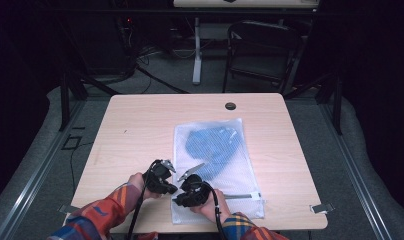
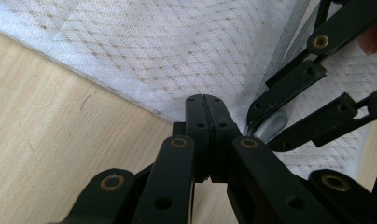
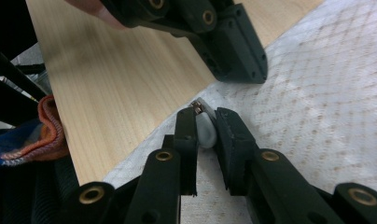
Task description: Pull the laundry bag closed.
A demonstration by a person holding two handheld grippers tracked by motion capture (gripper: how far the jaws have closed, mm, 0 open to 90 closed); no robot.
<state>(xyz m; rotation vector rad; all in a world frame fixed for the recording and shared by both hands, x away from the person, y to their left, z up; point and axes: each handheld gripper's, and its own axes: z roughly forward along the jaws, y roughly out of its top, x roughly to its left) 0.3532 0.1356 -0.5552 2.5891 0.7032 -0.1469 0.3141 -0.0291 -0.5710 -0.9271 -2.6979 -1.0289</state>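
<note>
While pinched: zipper pull [image 3: 205, 130] inside right tool [image 3: 206, 122]

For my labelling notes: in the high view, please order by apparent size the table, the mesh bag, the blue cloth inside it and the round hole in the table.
1. table
2. mesh bag
3. blue cloth
4. round hole
</note>
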